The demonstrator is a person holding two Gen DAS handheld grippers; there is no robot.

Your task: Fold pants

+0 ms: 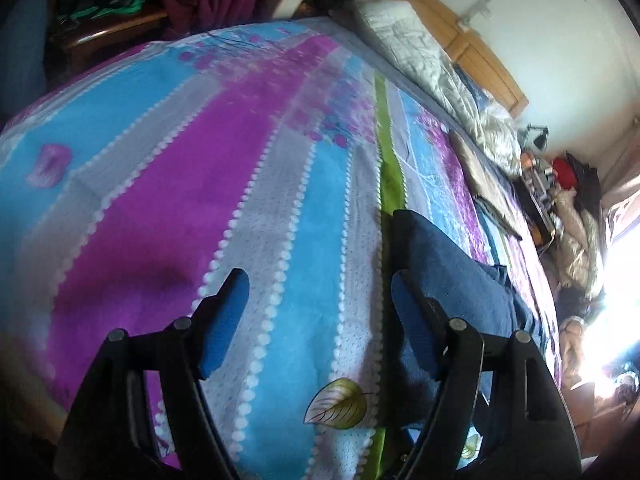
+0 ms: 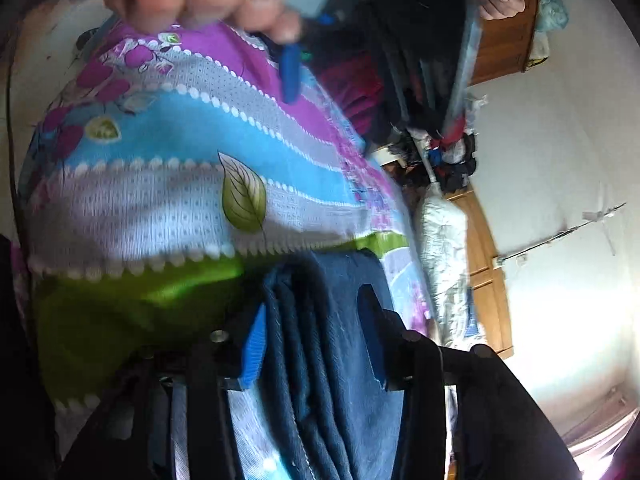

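Currently: bed with striped blue, purple and grey floral sheet (image 1: 160,168) fills both views. Dark blue soft-fabric pants (image 1: 460,280) lie bunched on it at 3 o'clock in the left view, stacked in several layers at 6 o'clock in the right view. Left hand-held gripper (image 1: 316,312): jaws wide, nothing held, one pad right beside the cloth. Right hand-held gripper (image 2: 316,344): straddling the layered folds, pinch unconfirmed. Judgement: fabric limp, light, sags and slides between layers; grip all layers at the edge.
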